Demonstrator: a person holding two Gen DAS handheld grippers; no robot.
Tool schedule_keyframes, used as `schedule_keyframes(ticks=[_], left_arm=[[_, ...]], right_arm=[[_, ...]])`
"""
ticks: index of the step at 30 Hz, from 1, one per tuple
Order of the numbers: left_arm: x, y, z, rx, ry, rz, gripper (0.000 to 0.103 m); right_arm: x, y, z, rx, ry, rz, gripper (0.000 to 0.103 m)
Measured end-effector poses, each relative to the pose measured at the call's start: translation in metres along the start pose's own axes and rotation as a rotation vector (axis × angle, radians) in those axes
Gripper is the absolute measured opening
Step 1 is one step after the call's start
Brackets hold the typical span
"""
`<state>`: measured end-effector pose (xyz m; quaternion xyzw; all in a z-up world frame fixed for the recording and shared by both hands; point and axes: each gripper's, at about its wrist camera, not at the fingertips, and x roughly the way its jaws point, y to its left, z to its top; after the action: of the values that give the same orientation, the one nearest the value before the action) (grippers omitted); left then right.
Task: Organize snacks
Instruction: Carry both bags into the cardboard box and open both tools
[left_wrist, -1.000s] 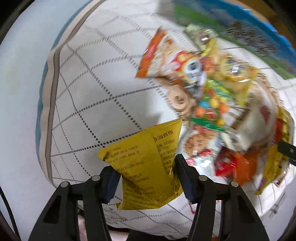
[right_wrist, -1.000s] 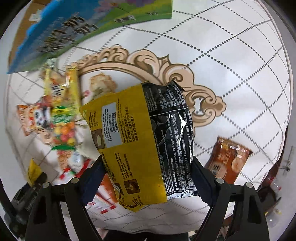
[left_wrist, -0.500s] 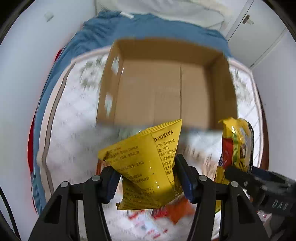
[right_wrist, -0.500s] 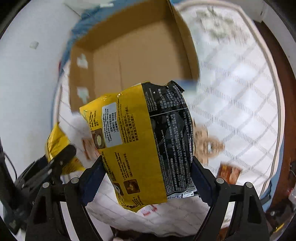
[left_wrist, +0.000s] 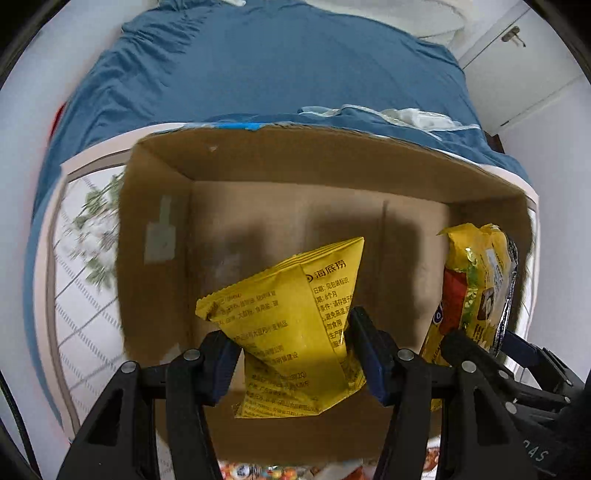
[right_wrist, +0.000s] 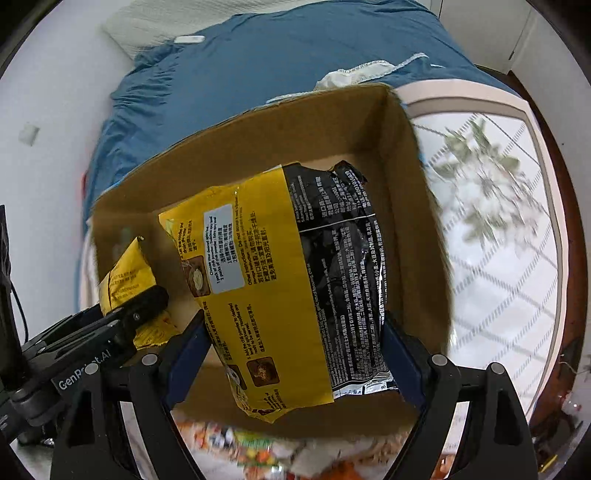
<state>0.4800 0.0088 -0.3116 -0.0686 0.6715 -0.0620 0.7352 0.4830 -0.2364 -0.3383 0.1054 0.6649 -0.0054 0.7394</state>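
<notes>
Cardboard box (left_wrist: 280, 236) now sits right under both claws, where snack-strewn cloth lay 1 second back. Left gripper (left_wrist: 295, 354) pinches a yellow sachet (left_wrist: 288, 325); right gripper (right_wrist: 295, 354) clamps a noodle pack (right_wrist: 280, 280). Both look ready to drop in.

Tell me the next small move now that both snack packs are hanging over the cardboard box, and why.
Probably lower both packs a little into the cardboard box before letting go. The left hand-held gripper pinches the yellow triangular pouch and the right hand-held gripper clamps the yellow-and-black noodle pack, both above the box's bare floor, so a short descent should land them inside.
</notes>
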Motion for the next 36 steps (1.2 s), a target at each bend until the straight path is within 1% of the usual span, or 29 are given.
schedule_keyframes(ticks=[2,5,11,13,14,15,17,20,22,24,27,31,34,36], left_arm=[[0.012,0.005,0.012,-0.001,0.014,-0.009,0.055],[0.025,0.008,0.026,0.012,0.024,0.002,0.055],[0.042,0.01,0.044,0.024,0.023,0.033,0.056],[0.048,0.012,0.048,0.018,0.036,0.024,0.059],[0.051,0.013,0.049,0.008,0.043,0.016,0.068],[0.053,0.015,0.05,-0.001,0.045,0.008,0.081],[0.052,0.016,0.051,-0.009,0.036,0.006,0.089],[0.045,0.014,0.05,-0.006,0.008,0.016,0.09],[0.04,0.013,0.048,0.0,-0.008,0.024,0.092],[0.032,0.011,0.044,0.007,-0.029,0.033,0.092],[0.019,0.01,0.034,0.011,-0.064,0.045,0.092],[-0.015,0.009,0.012,0.012,-0.167,0.067,0.092],[-0.038,0.009,-0.01,0.007,-0.218,0.075,0.093],[-0.053,0.009,-0.027,-0.007,-0.246,0.08,0.093]], right_arm=[[0.024,-0.002,0.016,-0.005,0.008,-0.026,0.089],[0.049,0.0,0.027,-0.015,0.028,-0.062,0.089],[0.066,-0.005,0.028,-0.002,0.031,-0.092,0.089],[0.069,-0.004,0.026,-0.007,0.031,-0.114,0.09],[0.07,-0.005,0.025,-0.009,0.036,-0.124,0.09],[0.073,-0.004,0.023,-0.01,0.048,-0.127,0.091],[0.077,-0.001,0.022,-0.014,0.053,-0.114,0.094],[0.07,-0.001,0.016,-0.035,0.035,-0.117,0.094],[0.064,0.001,0.013,-0.043,0.025,-0.115,0.095],[0.062,0.007,0.015,-0.054,0.016,-0.108,0.097],[0.048,0.009,0.005,-0.077,-0.012,-0.116,0.1],[0.016,0.007,-0.021,-0.099,-0.055,-0.109,0.1],[-0.004,0.005,-0.034,-0.098,-0.088,-0.093,0.1],[-0.02,0.002,-0.051,-0.098,-0.11,-0.08,0.1]])
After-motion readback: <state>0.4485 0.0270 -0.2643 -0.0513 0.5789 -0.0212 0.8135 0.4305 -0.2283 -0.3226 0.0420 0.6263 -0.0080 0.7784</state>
